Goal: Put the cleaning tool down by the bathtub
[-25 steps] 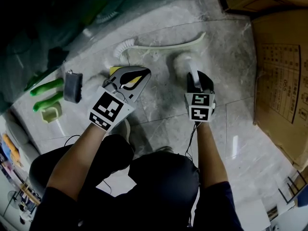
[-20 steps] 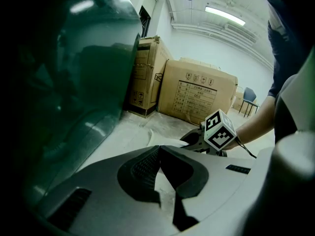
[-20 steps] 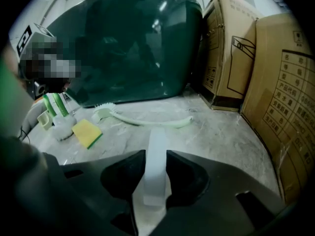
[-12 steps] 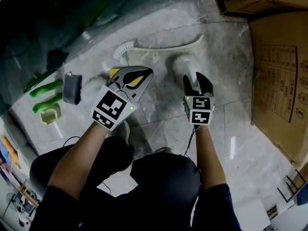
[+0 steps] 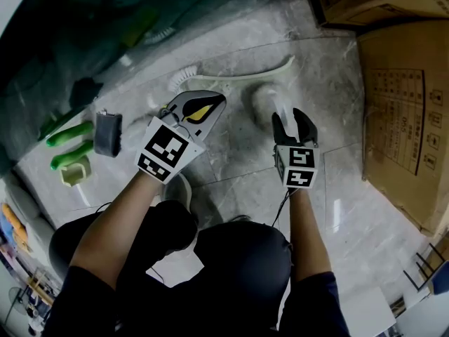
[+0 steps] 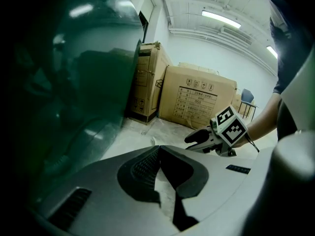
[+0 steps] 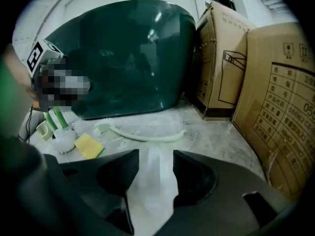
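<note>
Now you are at the letting-go step. Your right gripper (image 5: pixel 295 120) sits right of the middle of the head view. Its jaws are opening and stand wide. The white handle of the cleaning tool (image 5: pixel 264 98) lies between them, but the pads do not look like they press on it any more. The tool's round white head lies on the grey floor (image 5: pixel 231 163), just above the jaws in the picture. The dark green bathtub (image 5: pixel 84 41) fills the upper left of the frame, and the tool is near it, with a long white brush (image 5: pixel 238 69) lying between them.

Your left gripper (image 5: pixel 210 105) hangs in the middle of the picture. Its jaws are closed at the tips, and they hold nothing. A yellow sponge (image 7: pixel 88 145) lies on the floor under it.

The tool looks as good as put down. I think your next move is to pull the right gripper straight back along the handle, toward the lower part of the frame. Go slowly so the jaws do not bump the handle and roll the tool away from the tub.
</note>
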Motion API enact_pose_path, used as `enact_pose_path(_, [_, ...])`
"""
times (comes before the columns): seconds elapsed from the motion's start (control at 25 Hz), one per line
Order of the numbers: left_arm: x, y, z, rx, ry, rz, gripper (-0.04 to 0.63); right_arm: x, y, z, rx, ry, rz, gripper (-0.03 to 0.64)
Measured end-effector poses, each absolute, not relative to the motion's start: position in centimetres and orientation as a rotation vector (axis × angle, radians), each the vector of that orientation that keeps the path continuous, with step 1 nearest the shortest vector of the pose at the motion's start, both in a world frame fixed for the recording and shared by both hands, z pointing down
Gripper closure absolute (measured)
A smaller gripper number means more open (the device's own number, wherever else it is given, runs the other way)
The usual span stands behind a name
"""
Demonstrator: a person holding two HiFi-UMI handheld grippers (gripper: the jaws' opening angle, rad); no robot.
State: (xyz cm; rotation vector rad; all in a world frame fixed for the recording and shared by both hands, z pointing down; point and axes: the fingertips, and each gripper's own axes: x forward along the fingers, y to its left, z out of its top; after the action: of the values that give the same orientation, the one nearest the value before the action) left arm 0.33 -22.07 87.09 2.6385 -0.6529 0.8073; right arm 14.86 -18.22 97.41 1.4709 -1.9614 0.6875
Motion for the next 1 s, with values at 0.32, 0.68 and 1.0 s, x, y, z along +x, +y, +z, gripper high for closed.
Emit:
enact_pose_path(0.32, [-1.8,-24.1,82.1,2.625,-0.716,0.826,0.563,14.2,-17.8,90.2,1.402,-1.969,0.619,0.379])
enact_pose_path(0.68, [-2.8,-22.9,68.8,2.682,-0.697,0.86,0.564,13.6,-16.0,75.9,1.395,-1.994,0.639,0.377])
enact_pose_path(1.0, [-2.8,-20.5,52.5,2.743,-0.728,0.835,0.563,13.5,-15.5,57.8,1.439,-2.076,0.588,0.379])
